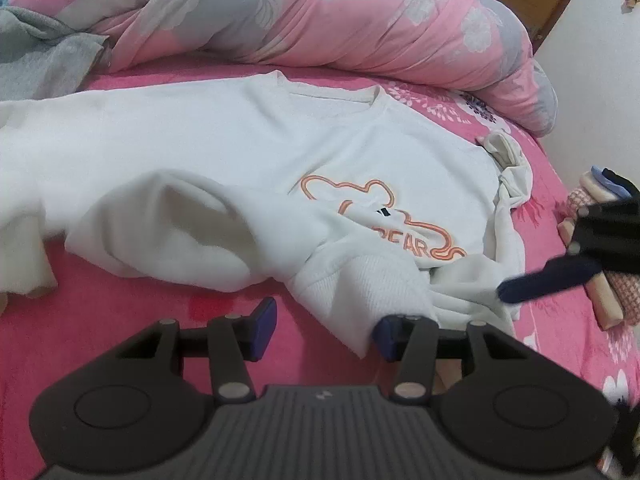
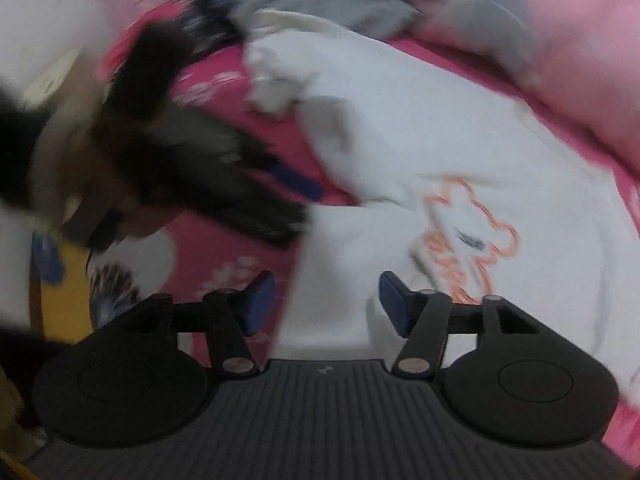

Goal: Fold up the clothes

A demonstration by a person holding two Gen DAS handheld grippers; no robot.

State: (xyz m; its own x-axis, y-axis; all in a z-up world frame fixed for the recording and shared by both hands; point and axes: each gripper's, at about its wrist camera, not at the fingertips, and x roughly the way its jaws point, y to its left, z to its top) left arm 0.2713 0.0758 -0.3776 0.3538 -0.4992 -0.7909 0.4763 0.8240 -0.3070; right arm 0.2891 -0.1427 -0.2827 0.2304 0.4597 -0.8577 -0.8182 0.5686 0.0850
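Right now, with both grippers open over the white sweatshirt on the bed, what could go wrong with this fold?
1. The sweatshirt is bunched at its hem and near sleeve, so folding now may trap wrinkles.
2. The left gripper is open with only a ribbed cuff by one finger; closing may catch a thin edge that slips out.
3. The right gripper is close to the left one, and its own view is blurred, so the two could collide.

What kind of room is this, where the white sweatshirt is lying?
Most likely a bedroom. The white sweatshirt is spread on a bed with a pink flowered sheet, and a bunched pink and grey quilt lies along the far side, by a plain wall.
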